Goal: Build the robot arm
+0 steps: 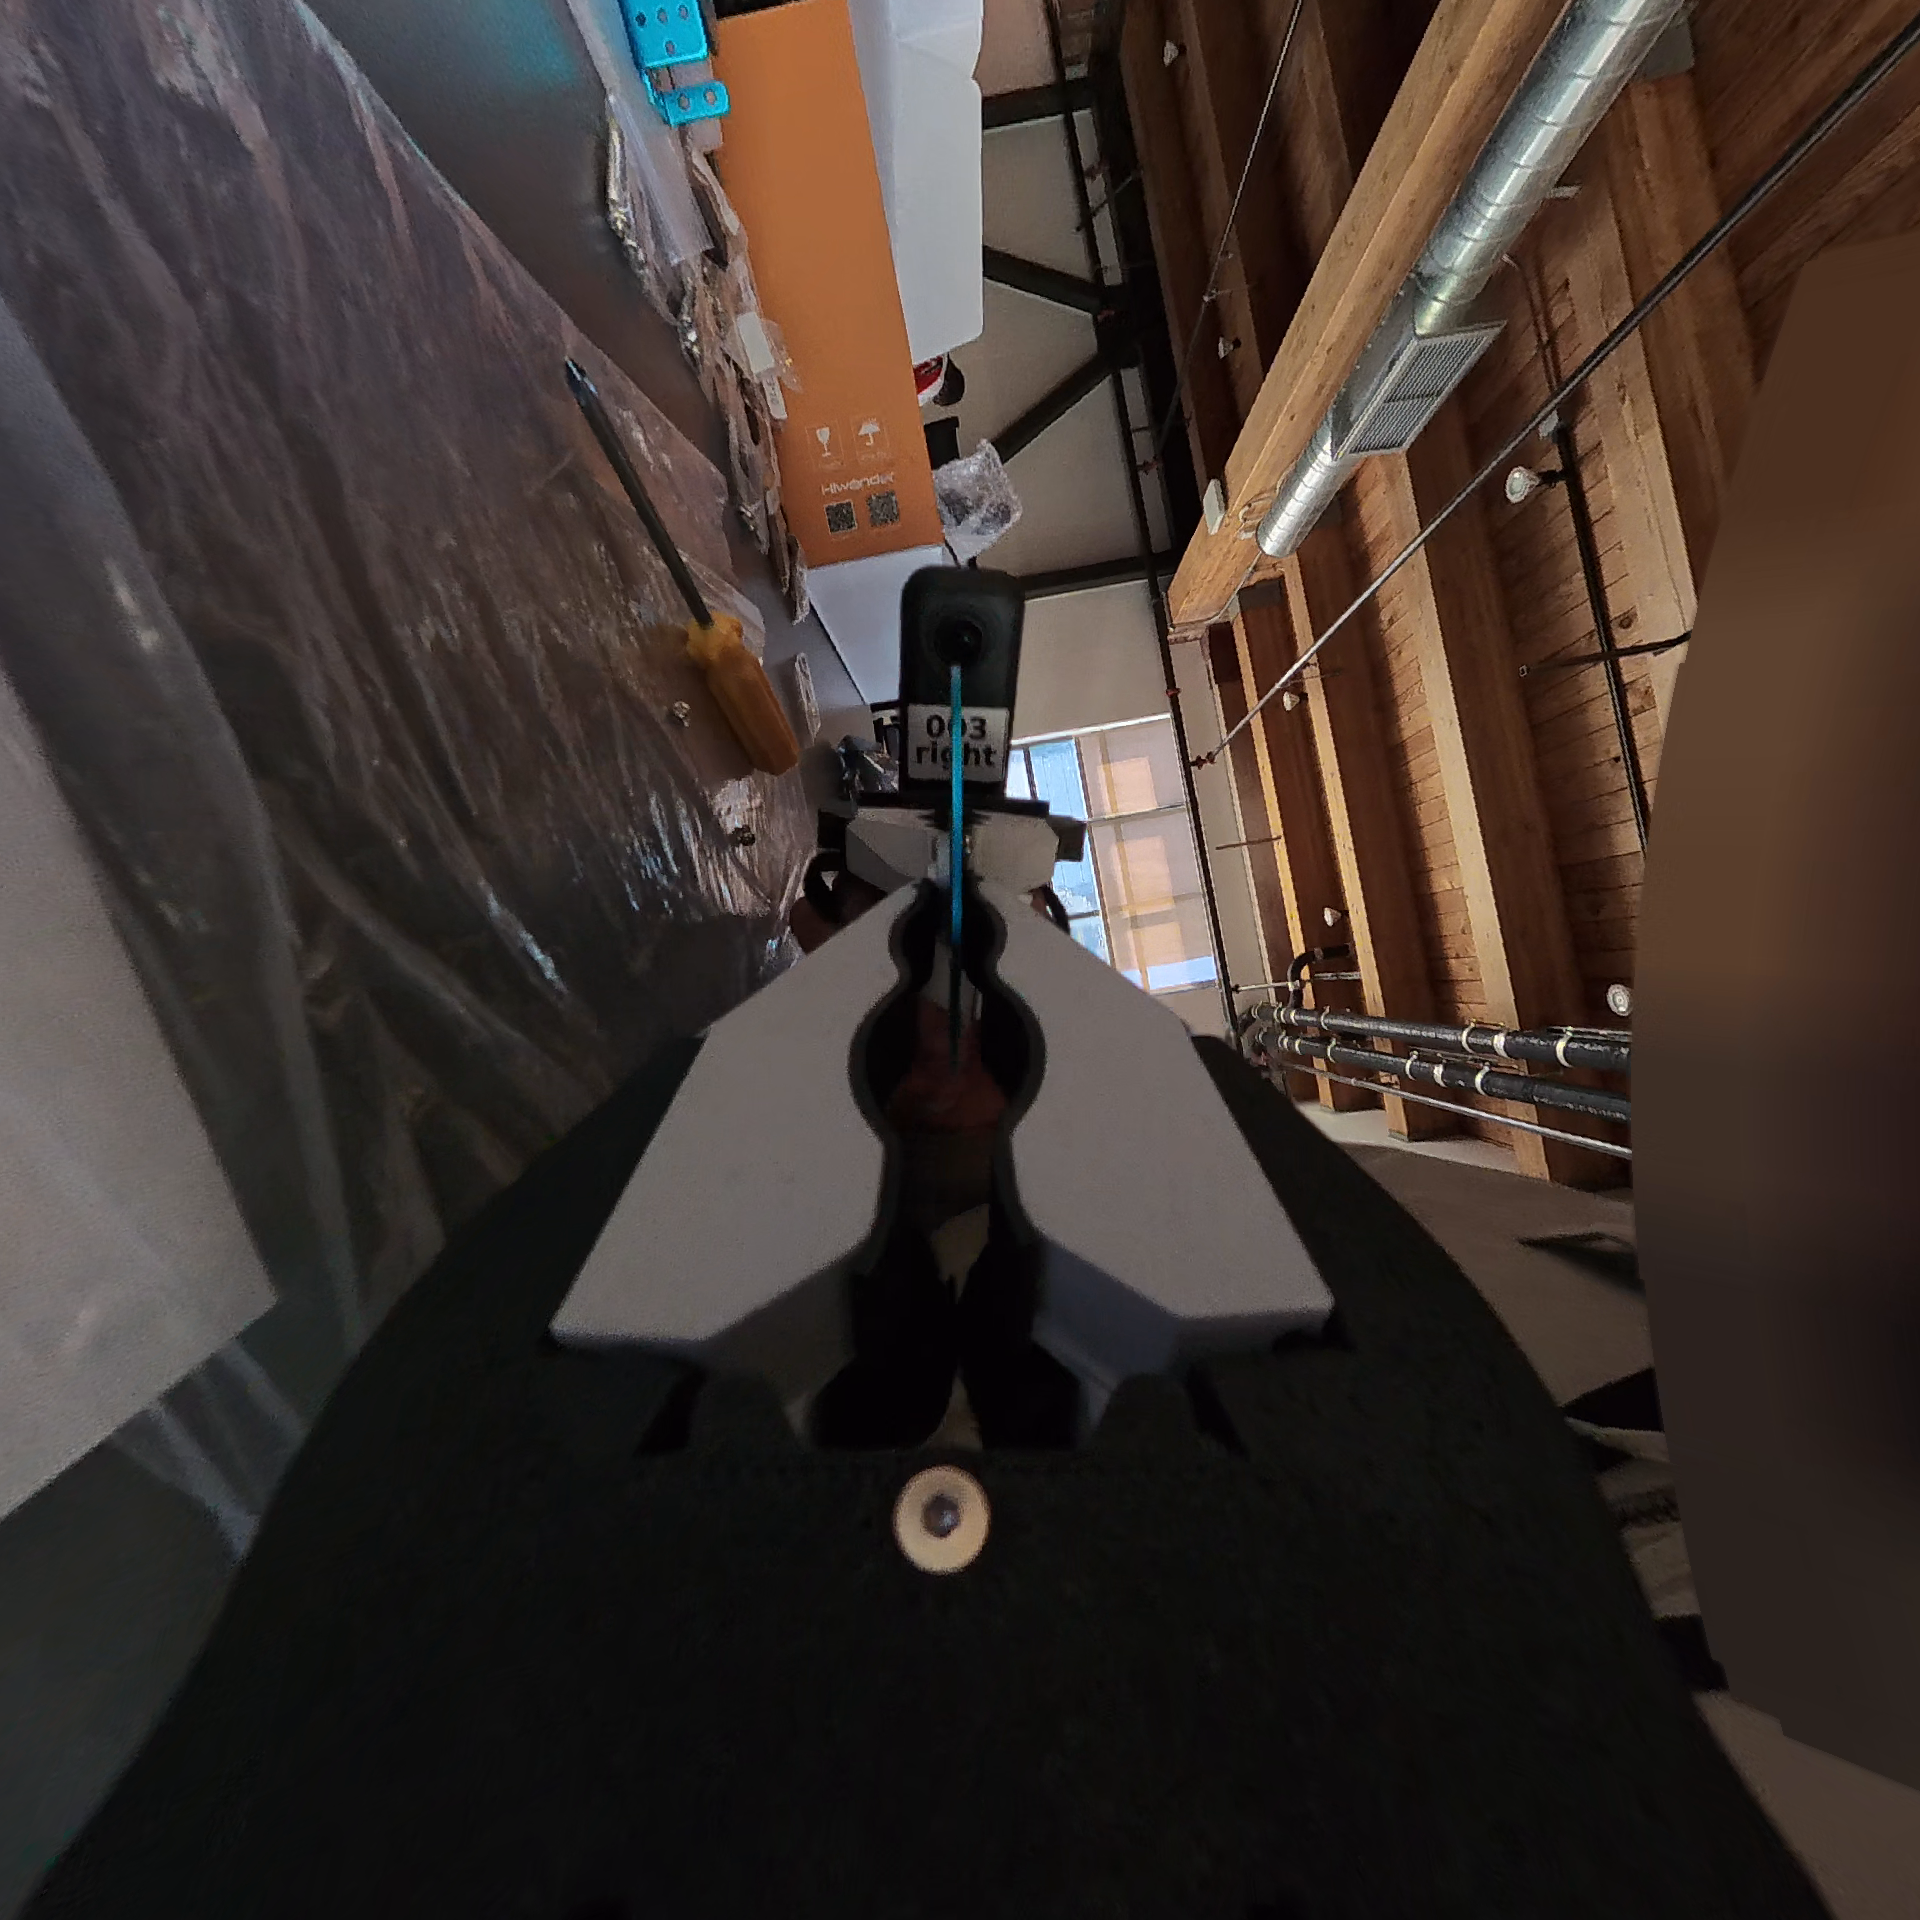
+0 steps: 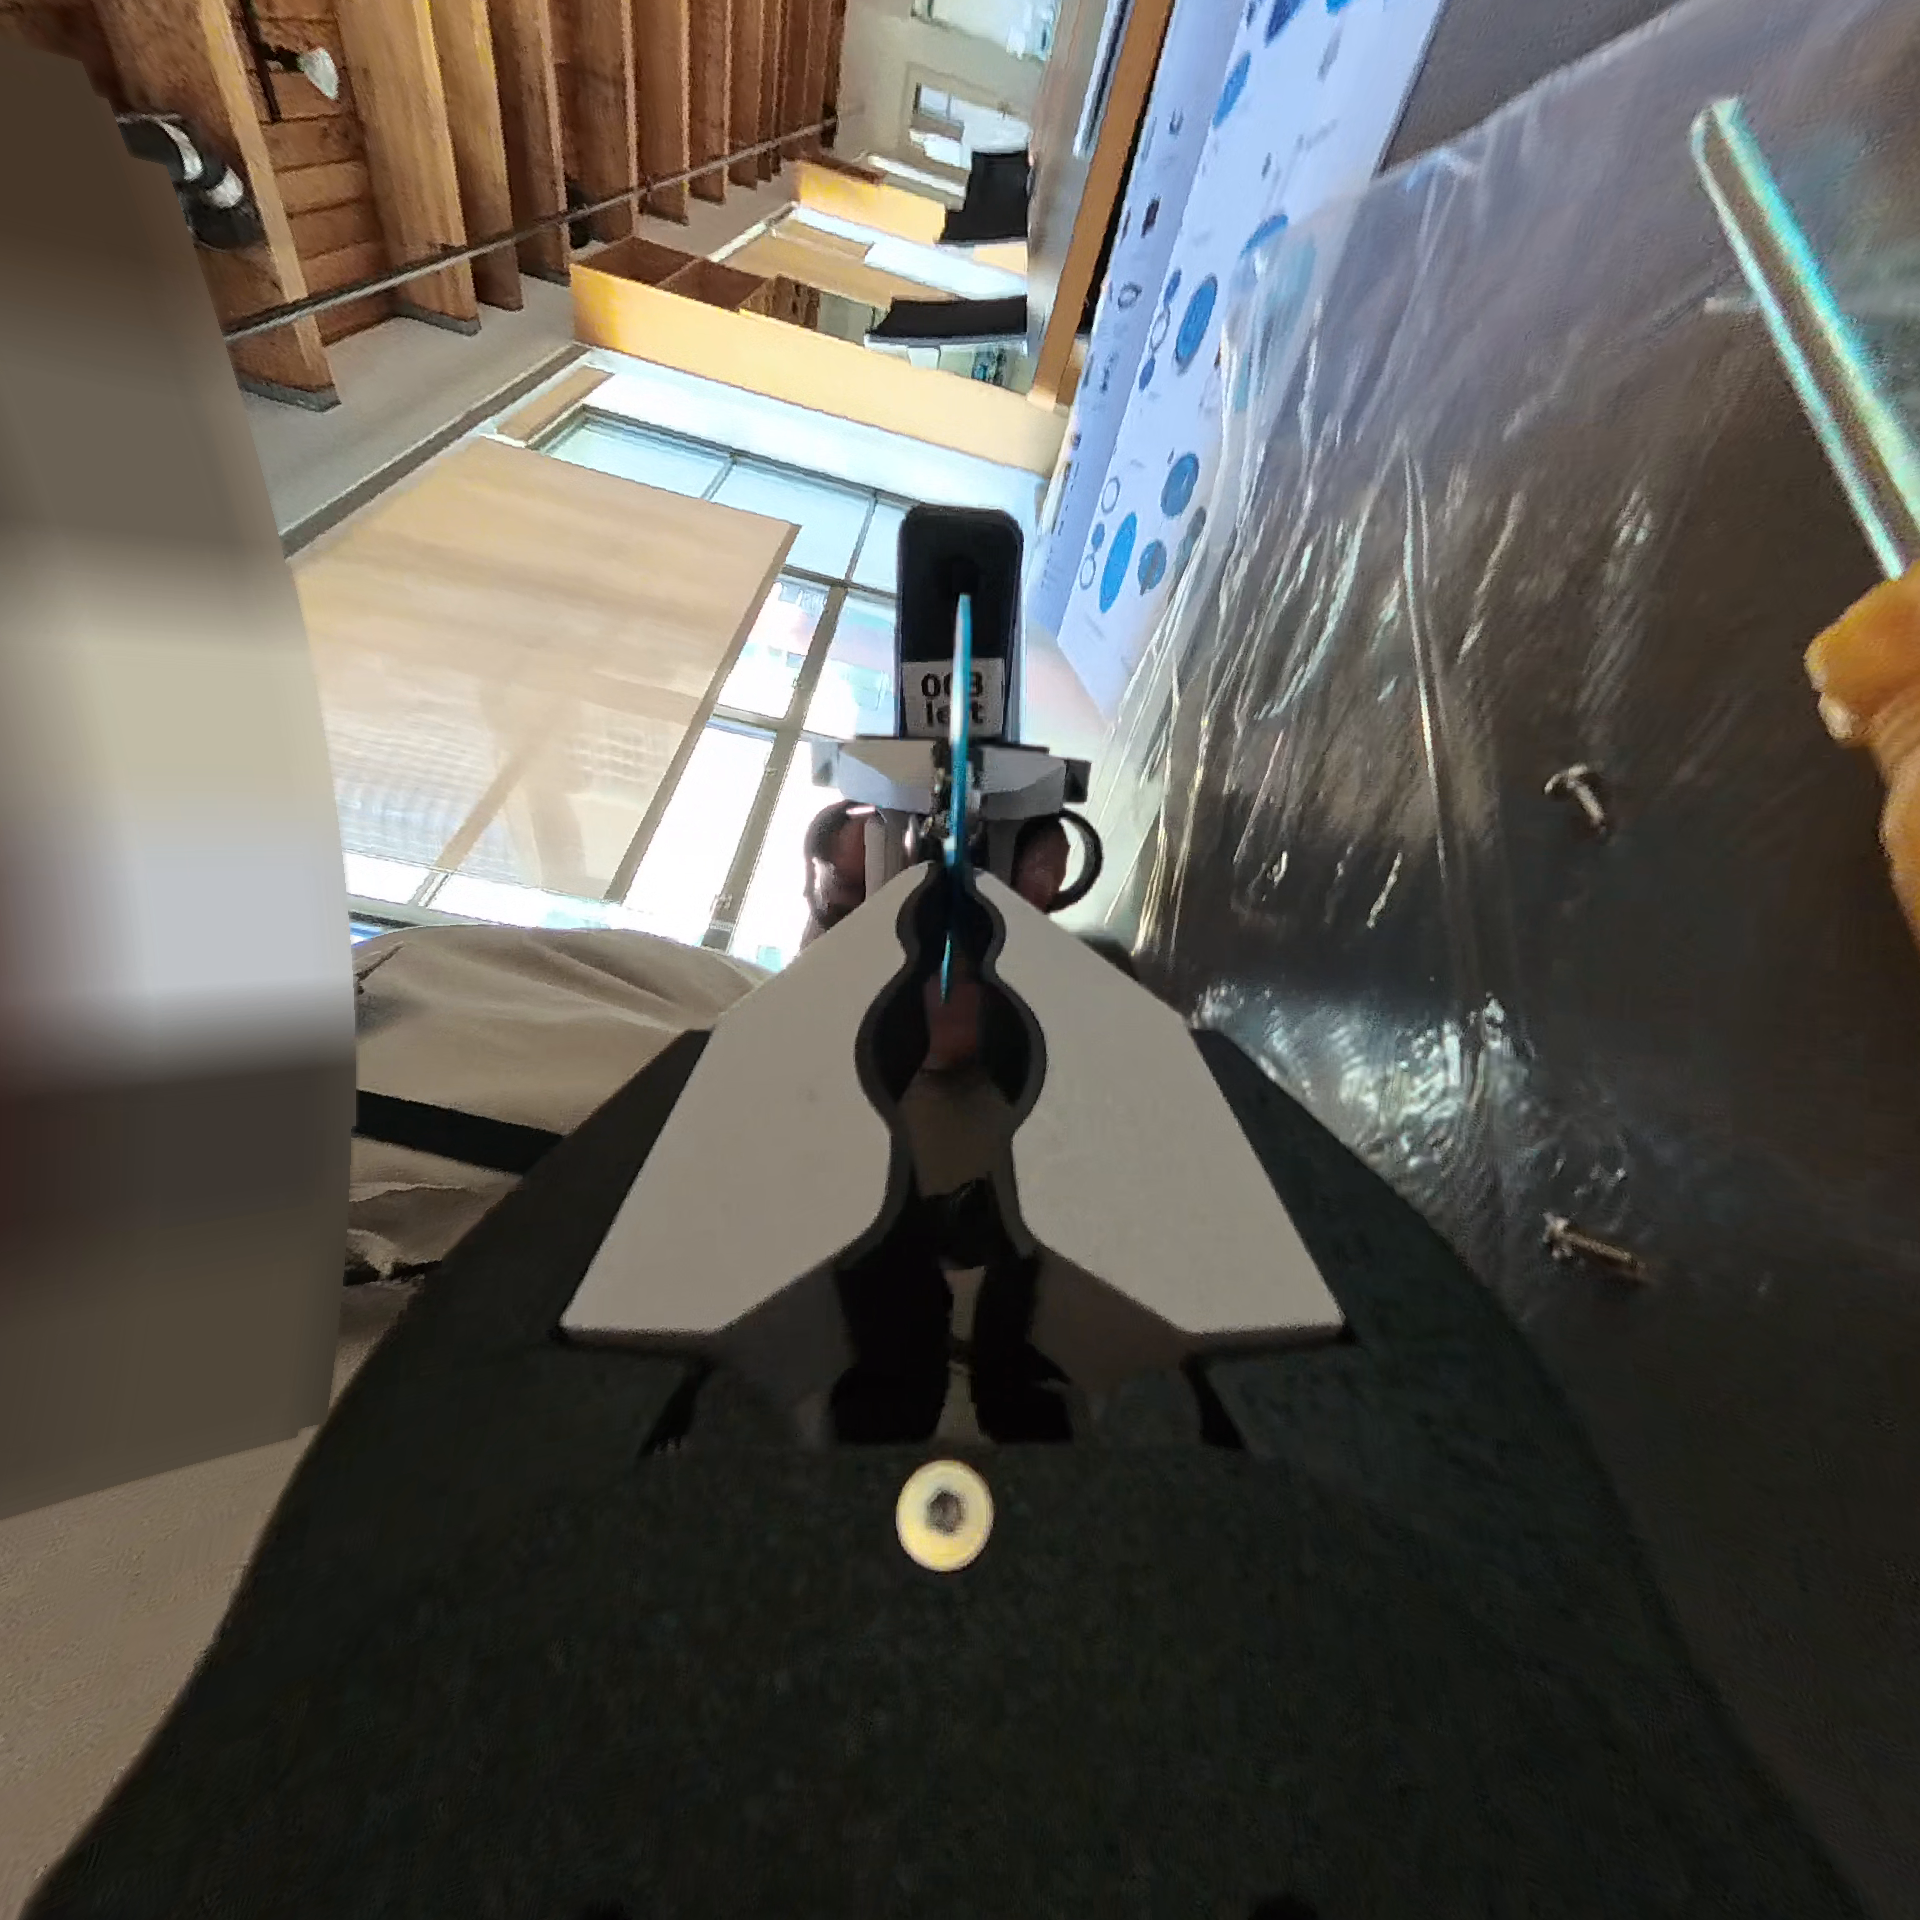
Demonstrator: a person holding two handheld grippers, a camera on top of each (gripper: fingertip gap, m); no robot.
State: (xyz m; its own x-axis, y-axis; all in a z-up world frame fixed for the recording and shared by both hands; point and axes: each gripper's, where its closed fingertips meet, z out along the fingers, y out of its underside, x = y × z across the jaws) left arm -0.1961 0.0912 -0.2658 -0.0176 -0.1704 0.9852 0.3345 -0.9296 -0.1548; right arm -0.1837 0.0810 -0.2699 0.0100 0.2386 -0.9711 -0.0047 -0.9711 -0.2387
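Observation:
My two grippers face each other tip to tip, rolled sideways beside a table. A thin blue metal plate (image 1: 956,727) stands edge-on between them. In the left wrist view my left gripper (image 1: 954,899) is shut on the plate's near end, and the right gripper (image 1: 961,844) pinches its far part. In the right wrist view the same blue plate (image 2: 958,675) runs into my right gripper (image 2: 951,883), whose grey fingers (image 2: 1049,966) close on it. The left gripper (image 2: 951,777) holds it from the other side.
A table under crinkled clear plastic (image 1: 364,623) holds a yellow-handled screwdriver (image 1: 732,681), loose screws (image 2: 1579,790), an orange and white box (image 1: 821,281), bagged parts and a blue perforated bracket (image 1: 670,52). A printed sheet (image 2: 1164,436) lies on it. The tips of both grippers are at nearly the same place.

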